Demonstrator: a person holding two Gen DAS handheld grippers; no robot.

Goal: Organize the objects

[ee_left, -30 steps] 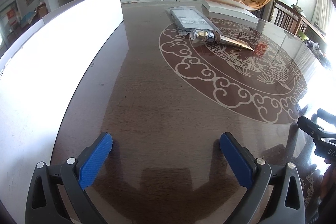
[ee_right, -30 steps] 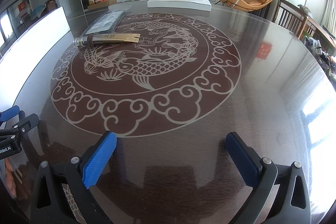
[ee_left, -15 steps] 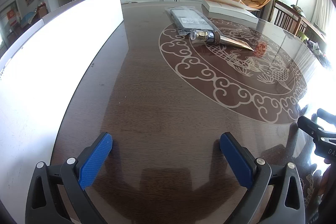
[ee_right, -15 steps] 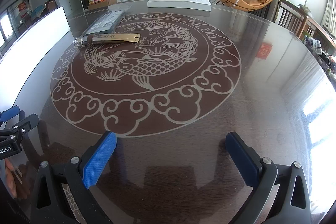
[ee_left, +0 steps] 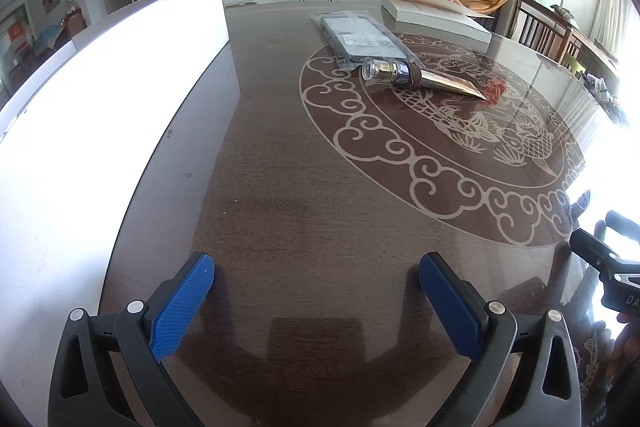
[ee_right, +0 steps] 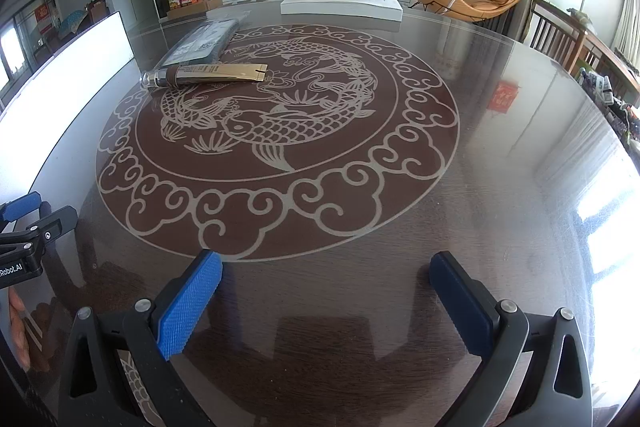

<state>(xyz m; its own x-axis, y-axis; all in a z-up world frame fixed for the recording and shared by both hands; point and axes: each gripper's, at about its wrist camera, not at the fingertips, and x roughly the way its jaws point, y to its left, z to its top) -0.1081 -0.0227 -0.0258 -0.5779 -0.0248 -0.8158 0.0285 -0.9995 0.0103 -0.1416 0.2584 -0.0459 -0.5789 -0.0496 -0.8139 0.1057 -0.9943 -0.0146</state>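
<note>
Left wrist: left gripper (ee_left: 316,291) wide, nothing between the pads, low over the table (ee_left: 288,163). Tube (ee_left: 416,77) lies at 1 o'clock, far off, cap touching the pouch (ee_left: 366,39); white panel (ee_left: 100,99) at 9 o'clock. Right wrist: right gripper (ee_right: 326,297) wide, empty. Tube (ee_right: 204,74) at 11 o'clock on the fish pattern's edge, pouch (ee_right: 204,41) just beyond, white box (ee_right: 340,3) at 12.

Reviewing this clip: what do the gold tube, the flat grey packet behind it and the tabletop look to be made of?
Gold tube: probably laminated foil or plastic, glossy metallic gold body crimped flat at its end, with a clear, shiny cap.
Grey packet: seemingly a thin plastic bag, with glare, wrinkles and a printed label.
Table: dark wood grain under a glossy, likely glass, surface; it mirrors the window and a red hanging.
</note>
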